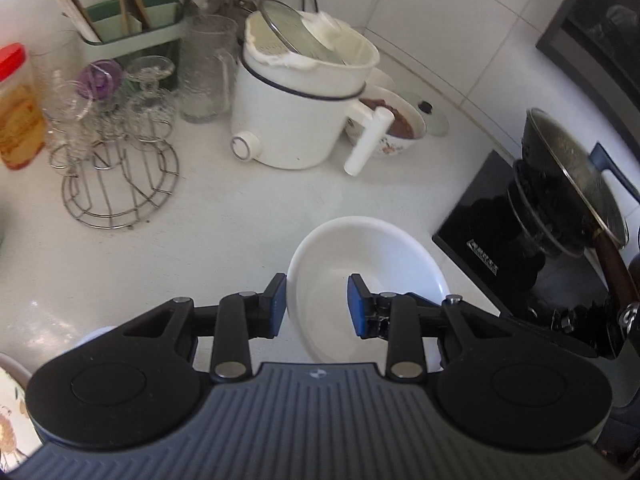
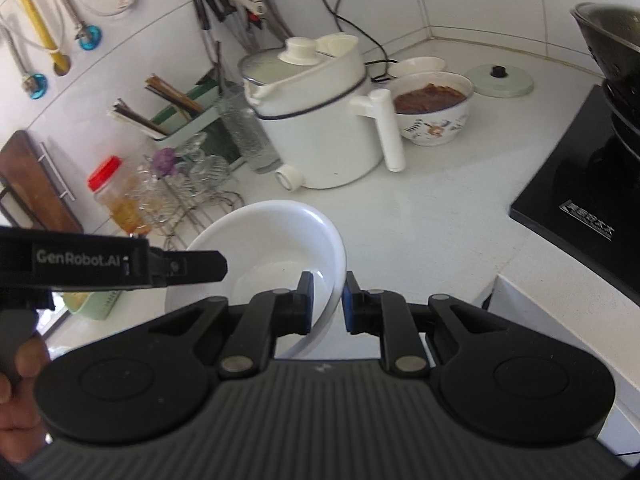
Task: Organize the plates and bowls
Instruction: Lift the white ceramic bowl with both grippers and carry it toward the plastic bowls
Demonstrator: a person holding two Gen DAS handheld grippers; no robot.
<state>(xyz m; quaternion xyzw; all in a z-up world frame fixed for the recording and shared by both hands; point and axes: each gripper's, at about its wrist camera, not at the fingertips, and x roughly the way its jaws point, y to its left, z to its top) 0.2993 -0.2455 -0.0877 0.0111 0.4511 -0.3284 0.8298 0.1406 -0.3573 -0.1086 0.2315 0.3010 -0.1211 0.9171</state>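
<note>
A plain white bowl (image 1: 368, 248) hangs tilted above the white counter, gripped from two sides. My left gripper (image 1: 318, 304) is shut on its left rim, one blue pad outside the wall and the other inside. In the right wrist view the same bowl (image 2: 272, 232) fills the centre. There my right gripper (image 2: 327, 300) is shut on its right rim. The left gripper (image 2: 192, 266) reaches in from the left over the opposite rim, with a person's hand (image 2: 16, 400) on its handle. The inside of the bowl looks empty.
A white electric pot (image 1: 296, 120) with a side handle stands behind, beside a patterned bowl of brown food (image 2: 434, 112) and a pot lid (image 2: 500, 80). A black cooktop (image 2: 568, 208) with a dark wok (image 1: 572, 184) lies right. A wire glass rack (image 1: 116, 184), red-lidded jar (image 1: 18, 108) and chopstick holder (image 1: 132, 28) stand left.
</note>
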